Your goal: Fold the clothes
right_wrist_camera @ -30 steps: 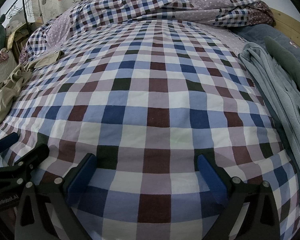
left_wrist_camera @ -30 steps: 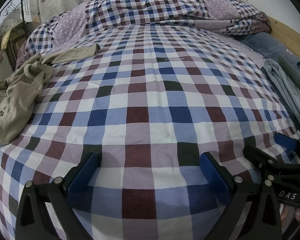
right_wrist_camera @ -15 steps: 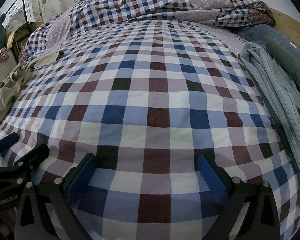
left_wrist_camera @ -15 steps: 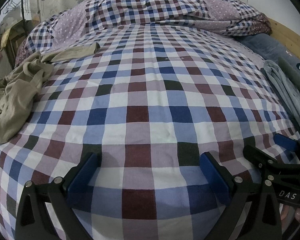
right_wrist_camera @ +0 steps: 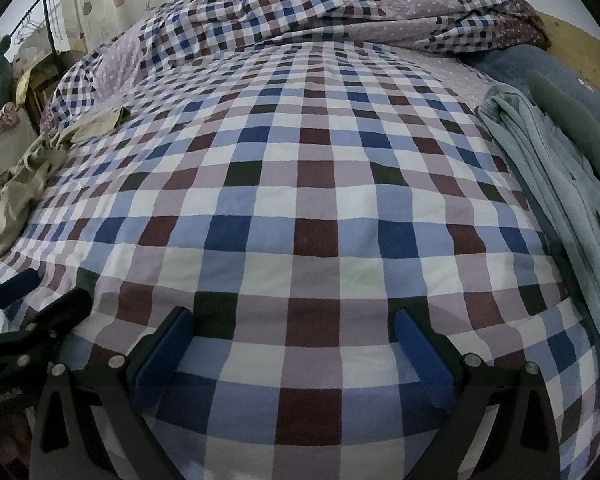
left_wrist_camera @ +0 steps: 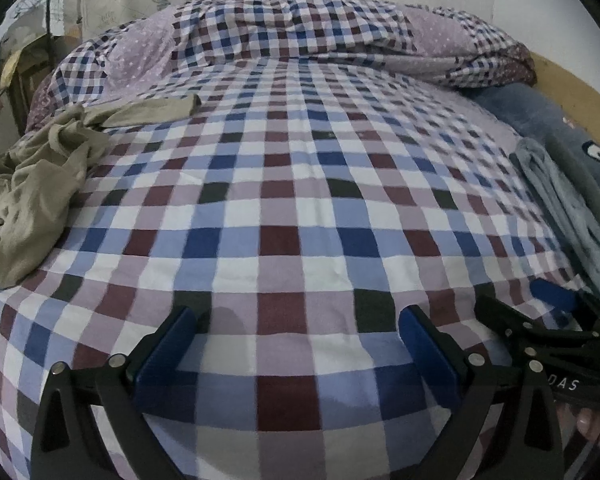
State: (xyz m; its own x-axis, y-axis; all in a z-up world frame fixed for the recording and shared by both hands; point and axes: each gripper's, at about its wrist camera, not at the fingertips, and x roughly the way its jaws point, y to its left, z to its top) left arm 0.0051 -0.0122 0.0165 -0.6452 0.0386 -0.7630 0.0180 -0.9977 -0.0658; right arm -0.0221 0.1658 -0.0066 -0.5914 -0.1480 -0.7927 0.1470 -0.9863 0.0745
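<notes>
A crumpled beige garment [left_wrist_camera: 40, 184] lies at the left edge of the checked bed, also seen far left in the right wrist view as the beige garment [right_wrist_camera: 24, 184]. A light blue-grey garment [right_wrist_camera: 560, 184] lies folded along the right side; in the left wrist view the blue-grey garment [left_wrist_camera: 568, 208] shows at the right. My left gripper [left_wrist_camera: 298, 320] is open over the sheet near the front edge, holding nothing. My right gripper [right_wrist_camera: 294, 320] is open too, with only sheet between its blue pads. Each gripper shows at the other view's lower corner.
The checked sheet [left_wrist_camera: 300, 184] covers the bed. A bunched checked duvet [right_wrist_camera: 320, 12] lies across the far end. A dark blue plush pillow [left_wrist_camera: 548, 120] sits at the far right by a wooden bed frame [right_wrist_camera: 580, 44]. A clothes rack [right_wrist_camera: 48, 20] stands far left.
Both views have shifted slightly, so the beige garment sits a little further right and closer in the left wrist view. Both grippers stay open and hold nothing.
</notes>
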